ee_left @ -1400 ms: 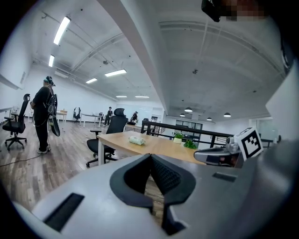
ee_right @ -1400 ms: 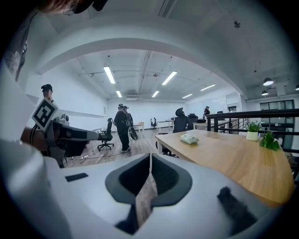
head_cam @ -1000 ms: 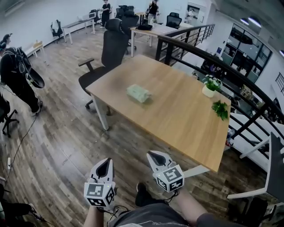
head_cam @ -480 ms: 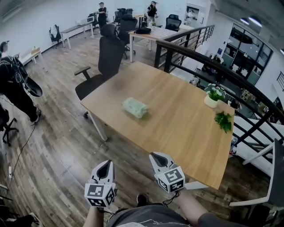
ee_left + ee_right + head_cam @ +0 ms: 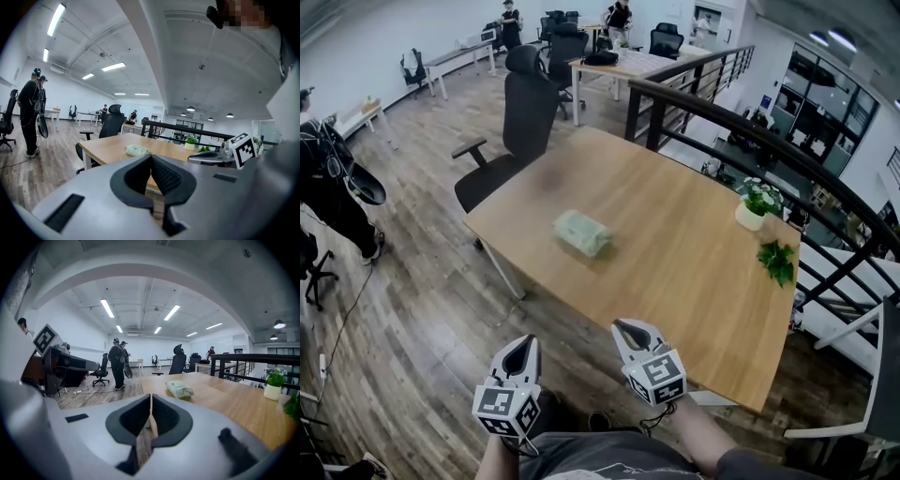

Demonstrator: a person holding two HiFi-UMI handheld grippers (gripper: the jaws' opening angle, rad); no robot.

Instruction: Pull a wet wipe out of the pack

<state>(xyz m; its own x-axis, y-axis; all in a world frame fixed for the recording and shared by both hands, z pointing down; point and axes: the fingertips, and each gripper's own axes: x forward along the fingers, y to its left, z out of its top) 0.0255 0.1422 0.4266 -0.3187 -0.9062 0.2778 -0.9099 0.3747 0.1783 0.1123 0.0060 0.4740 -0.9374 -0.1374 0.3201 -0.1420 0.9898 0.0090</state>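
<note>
With jaws closed and empty, left gripper (image 5: 519, 343) and right gripper (image 5: 624, 327) face the wet wipe pack (image 5: 582, 232) well ahead, long axis diagonal, right gripper slightly nearer.

My left gripper (image 5: 151, 161) and right gripper (image 5: 151, 404) wear smooth, matt grey plastic shells; the black pads (image 5: 165, 176) are finely ridged, rubbery-looking. The table (image 5: 694, 272) is pale wood with a soft sheen, while the floor (image 5: 412, 300) is darker, streaky wood-look planking. The wet wipe pack (image 5: 582, 232) looks like soft plastic film, crinkled all over. The railing (image 5: 655, 127) is dark painted metal.
</note>
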